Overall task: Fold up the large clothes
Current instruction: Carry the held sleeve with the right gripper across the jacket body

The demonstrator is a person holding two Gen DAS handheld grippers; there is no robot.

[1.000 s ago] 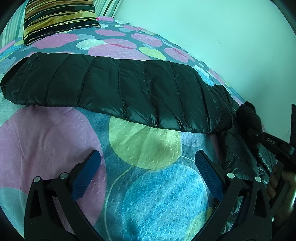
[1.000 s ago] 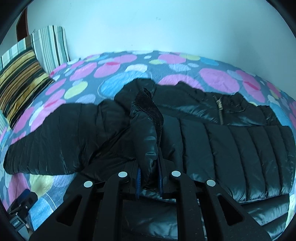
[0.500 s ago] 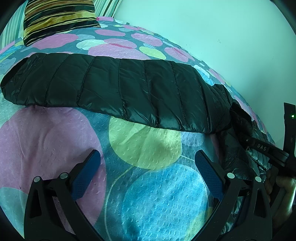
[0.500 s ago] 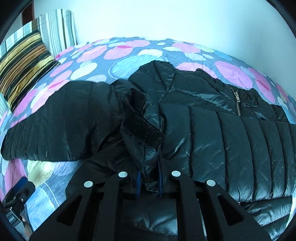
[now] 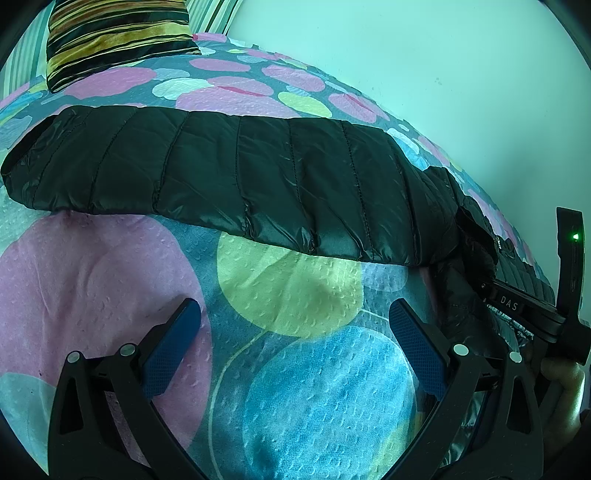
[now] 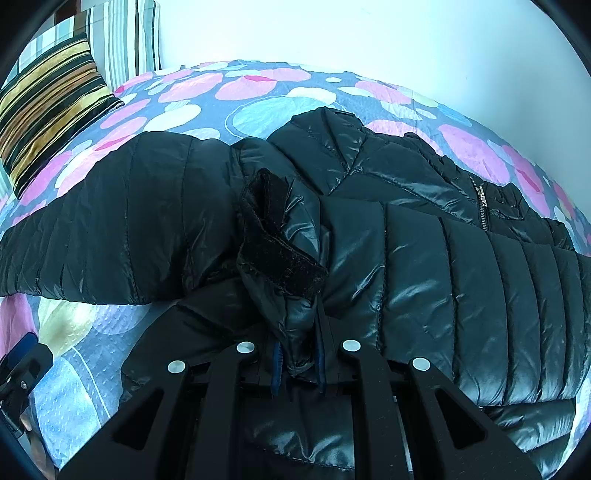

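A black quilted puffer jacket (image 6: 443, 266) lies spread on the bed, zipper side up. One sleeve (image 5: 221, 177) stretches out flat to the left in the left wrist view. My right gripper (image 6: 297, 363) is shut on the jacket's dark cuff end (image 6: 280, 254), which is folded over the body. My left gripper (image 5: 295, 343) is open and empty, low over the bedspread just in front of the flat sleeve. The right gripper's body (image 5: 532, 314) shows at the right edge of the left wrist view.
The bedspread (image 5: 303, 369) has pink, blue and green circles. A striped yellow-black cushion (image 5: 118, 33) and a striped pillow (image 6: 125, 40) lie at the head of the bed. A pale wall (image 5: 406, 55) runs behind the bed.
My right gripper has carried the cuff lower and further over the jacket body, closer to the fabric. My left gripper has stayed in place, open.
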